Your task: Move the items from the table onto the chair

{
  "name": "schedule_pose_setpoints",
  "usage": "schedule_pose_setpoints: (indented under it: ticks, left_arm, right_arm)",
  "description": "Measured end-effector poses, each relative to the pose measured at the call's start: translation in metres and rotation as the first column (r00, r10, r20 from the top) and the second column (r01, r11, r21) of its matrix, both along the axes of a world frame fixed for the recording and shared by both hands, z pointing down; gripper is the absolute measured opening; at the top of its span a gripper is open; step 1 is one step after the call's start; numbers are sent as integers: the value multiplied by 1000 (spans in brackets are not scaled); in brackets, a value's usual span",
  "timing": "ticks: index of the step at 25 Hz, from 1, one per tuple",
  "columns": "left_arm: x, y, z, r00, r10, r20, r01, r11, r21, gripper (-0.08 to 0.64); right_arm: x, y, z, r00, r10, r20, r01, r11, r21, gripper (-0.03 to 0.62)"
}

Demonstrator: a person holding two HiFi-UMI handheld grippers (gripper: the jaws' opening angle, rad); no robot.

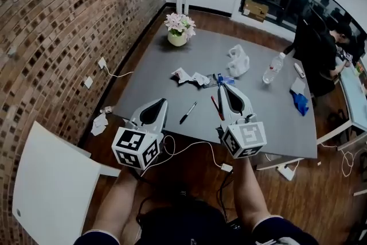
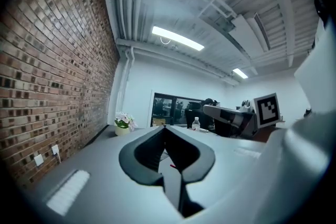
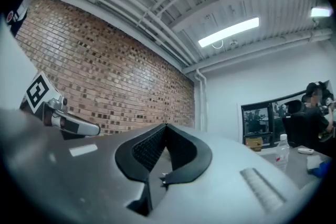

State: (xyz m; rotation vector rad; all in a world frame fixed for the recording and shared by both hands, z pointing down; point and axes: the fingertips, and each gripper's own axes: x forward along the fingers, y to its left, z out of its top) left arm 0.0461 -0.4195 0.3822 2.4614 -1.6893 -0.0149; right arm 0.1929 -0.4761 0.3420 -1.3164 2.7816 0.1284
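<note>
On the grey table lie a black pen, a red pen, small packets, a white plastic bag, a water bottle and a blue cloth-like item. A flower pot stands at the far end. The white chair is at the lower left, beside the brick wall. My left gripper hangs shut over the table's near edge, left of the black pen. My right gripper is shut and empty above the red pen. Both sets of jaws meet at the tips in the left gripper view and the right gripper view.
A person sits at a desk beyond the table's right end. Crumpled paper and cables lie on the wooden floor. The brick wall runs along the left. A white flat item lies near the blue one.
</note>
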Motion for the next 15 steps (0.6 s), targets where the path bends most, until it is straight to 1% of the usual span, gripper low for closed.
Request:
schedule_pose_setpoints:
  ticks: [3, 5, 7, 10, 15]
  left_arm:
    - [-33, 22, 1, 998, -70, 10, 70, 998, 11, 12]
    - [-58, 41, 2, 992, -126, 20, 125, 992, 14, 12]
    - [-86, 64, 2, 981, -192, 29, 191, 981, 19, 12]
    - [-130, 103, -3, 954, -297, 30, 296, 955, 29, 12]
    - [-197, 182, -10, 891, -453, 23, 452, 891, 33, 12]
  right_arm:
    - [-47, 21, -12, 995, -100, 12, 99, 994, 36, 2]
    - [-80, 37, -19, 985, -171, 20, 169, 984, 56, 2]
    - [-113, 54, -23, 970, -242, 26, 240, 968, 68, 2]
    - [-162, 80, -26, 939, -343, 22, 340, 937, 79, 2]
    - [-243, 145, -21, 870, -493, 5, 492, 868, 63, 2]
